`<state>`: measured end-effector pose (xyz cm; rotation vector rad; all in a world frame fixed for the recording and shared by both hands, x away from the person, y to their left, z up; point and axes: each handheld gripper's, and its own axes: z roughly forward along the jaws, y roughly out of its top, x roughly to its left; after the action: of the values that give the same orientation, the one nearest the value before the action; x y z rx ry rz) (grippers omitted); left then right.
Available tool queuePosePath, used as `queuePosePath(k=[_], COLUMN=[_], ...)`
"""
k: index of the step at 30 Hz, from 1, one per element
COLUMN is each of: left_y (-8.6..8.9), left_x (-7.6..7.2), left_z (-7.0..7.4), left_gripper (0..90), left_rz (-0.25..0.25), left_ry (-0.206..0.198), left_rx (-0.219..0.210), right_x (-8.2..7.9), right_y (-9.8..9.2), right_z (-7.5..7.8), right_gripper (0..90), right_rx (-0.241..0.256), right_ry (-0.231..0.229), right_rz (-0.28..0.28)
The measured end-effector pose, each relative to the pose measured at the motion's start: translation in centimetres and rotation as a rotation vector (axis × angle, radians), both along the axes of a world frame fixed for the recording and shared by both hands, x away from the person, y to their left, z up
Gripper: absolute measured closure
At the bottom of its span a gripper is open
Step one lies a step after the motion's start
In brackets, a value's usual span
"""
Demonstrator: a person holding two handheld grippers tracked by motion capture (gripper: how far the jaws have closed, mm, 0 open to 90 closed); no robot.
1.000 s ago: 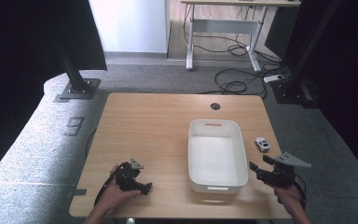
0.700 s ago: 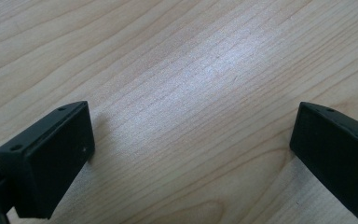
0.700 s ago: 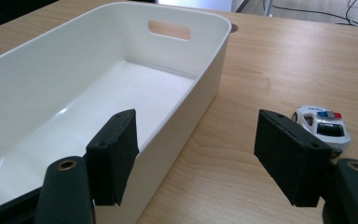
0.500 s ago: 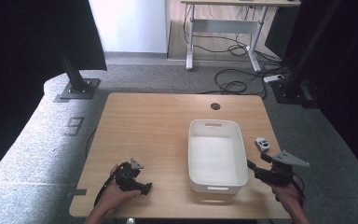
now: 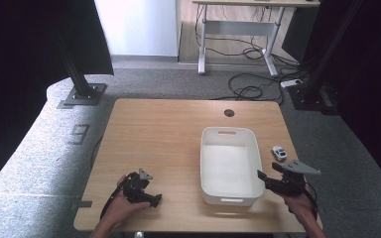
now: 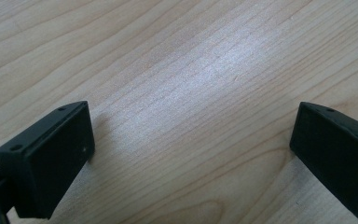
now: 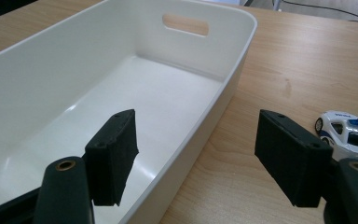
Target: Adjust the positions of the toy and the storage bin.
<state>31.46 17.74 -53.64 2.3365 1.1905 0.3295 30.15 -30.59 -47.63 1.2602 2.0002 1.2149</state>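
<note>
A white plastic bin (image 5: 229,163) with a handle slot stands on the right half of the wooden table; its rim (image 7: 242,51) is close in the right gripper view and it holds nothing. A small white toy police car (image 5: 278,152) sits on the table just right of the bin, also the toy car (image 7: 349,130) beside my right jaw. My right gripper (image 5: 266,181) hovers open at the bin's near right corner, one jaw over the bin, one outside. My left gripper (image 5: 151,197) rests open on bare wood (image 6: 191,116) near the front left.
The table's front edge (image 5: 188,229) is just below both hands. A round cable hole (image 5: 229,113) lies at the back right. Beyond the table are grey floor, a desk frame (image 5: 238,44) and loose cables.
My right gripper has shifted left toward the bin's near right corner. The left gripper has stayed in place.
</note>
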Motion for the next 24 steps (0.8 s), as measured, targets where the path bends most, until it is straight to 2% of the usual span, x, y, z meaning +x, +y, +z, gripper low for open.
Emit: queuePosePath(k=[13, 24], left_y=[0.0, 0.0], left_x=[0.0, 0.0], left_z=[0.0, 0.0], left_gripper=[0.0, 0.0], left_rz=[-0.002, -0.002], left_ry=[0.0, 0.0], left_rx=[0.0, 0.0], right_x=[0.8, 0.9], right_y=[1.1, 1.8], right_z=[-1.2, -1.9], right_gripper=[29.6, 31.5], right_rx=[-0.027, -0.047], right_ry=[0.029, 0.044], right_rz=[0.011, 0.023])
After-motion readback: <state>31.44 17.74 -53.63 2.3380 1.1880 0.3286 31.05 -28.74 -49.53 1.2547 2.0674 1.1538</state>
